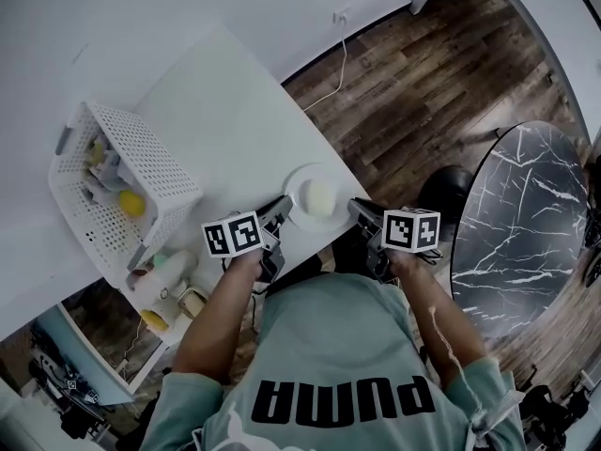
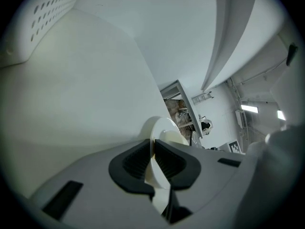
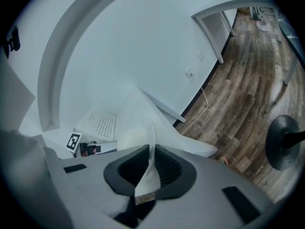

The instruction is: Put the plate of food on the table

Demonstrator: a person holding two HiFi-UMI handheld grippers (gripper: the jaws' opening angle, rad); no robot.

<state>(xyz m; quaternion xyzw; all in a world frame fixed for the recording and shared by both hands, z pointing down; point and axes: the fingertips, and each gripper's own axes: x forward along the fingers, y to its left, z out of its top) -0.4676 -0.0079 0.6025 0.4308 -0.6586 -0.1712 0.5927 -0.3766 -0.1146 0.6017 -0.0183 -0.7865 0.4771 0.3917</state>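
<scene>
A small white plate (image 1: 299, 182) with a pale round piece of food (image 1: 320, 198) is at the near edge of the white table (image 1: 218, 92). Whether it rests on the table or hangs just above it, I cannot tell. My left gripper (image 1: 285, 206) is shut on the plate's left rim. My right gripper (image 1: 356, 208) is shut on its right rim. In the left gripper view the rim (image 2: 163, 126) stands edge-on between the dark pads of the left gripper (image 2: 152, 159). In the right gripper view the right gripper (image 3: 151, 169) pinches the thin white rim (image 3: 151, 140), with the food (image 3: 130, 140) beyond.
A white perforated basket (image 1: 141, 148) with several small items lies on the table's left part. Bottles (image 1: 165, 271) stand below it near the table's end. A dark round marble table (image 1: 526, 224) and a black stool base (image 1: 451, 186) stand on the wood floor at right. A white cable (image 1: 334, 75) runs down the wall.
</scene>
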